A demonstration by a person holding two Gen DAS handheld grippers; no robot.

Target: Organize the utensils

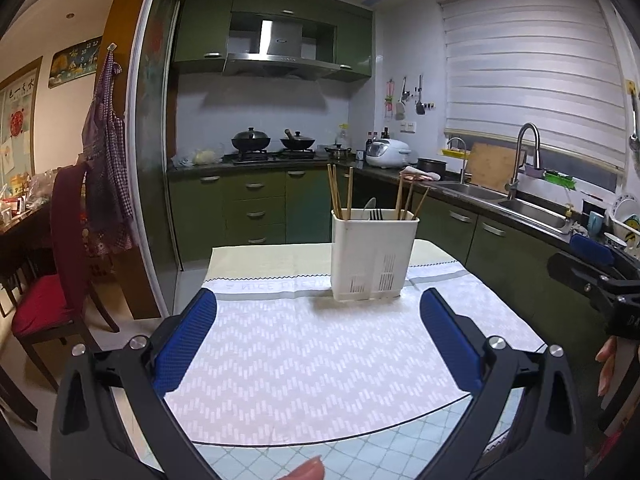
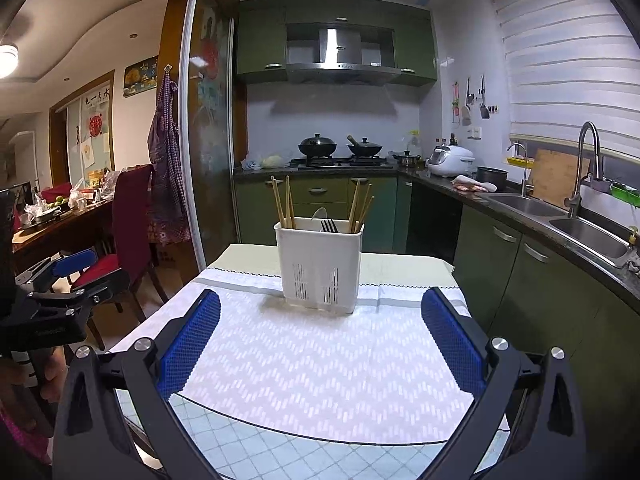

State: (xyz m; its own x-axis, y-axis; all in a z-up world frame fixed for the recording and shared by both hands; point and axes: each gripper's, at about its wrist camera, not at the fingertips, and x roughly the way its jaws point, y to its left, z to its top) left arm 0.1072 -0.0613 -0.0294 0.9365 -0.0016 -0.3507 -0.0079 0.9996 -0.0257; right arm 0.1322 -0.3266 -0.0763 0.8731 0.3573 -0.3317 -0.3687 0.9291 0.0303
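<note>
Left wrist view: left gripper (image 1: 318,312), lower centre of frame, jaws spread wide and holding nothing, blue pads either side of a bare stretch of white patterned cloth (image 1: 304,360). Item: white plastic utensil caddy (image 1: 374,256), upright, centre of frame, standing on the cloth toward the far end of the desk (image 1: 248,254). Contents: wooden chopsticks (image 1: 340,194) in two bunches, one at the left of the caddy and one at the right; a dark fork (image 1: 375,214) and a pale spoon (image 1: 370,206) between them. Which compartment each sits in cannot be told from here. Right gripper (image 1: 592,264), partly seen at the right edge of frame, beside the desk. Right wrist view: right gripper (image 2: 320,312), lower centre, jaws likewise released and empty; caddy (image 2: 320,264) straight ahead, centre of frame. No loose utensil shows on the cloth in either view. Step in hand, as judged: either the opening approach or the finish, both grippers idle and short of the caddy. Next move, if sorting remains, calls for one gripper to reach over the rim and close on a single utensil near its top.
</note>
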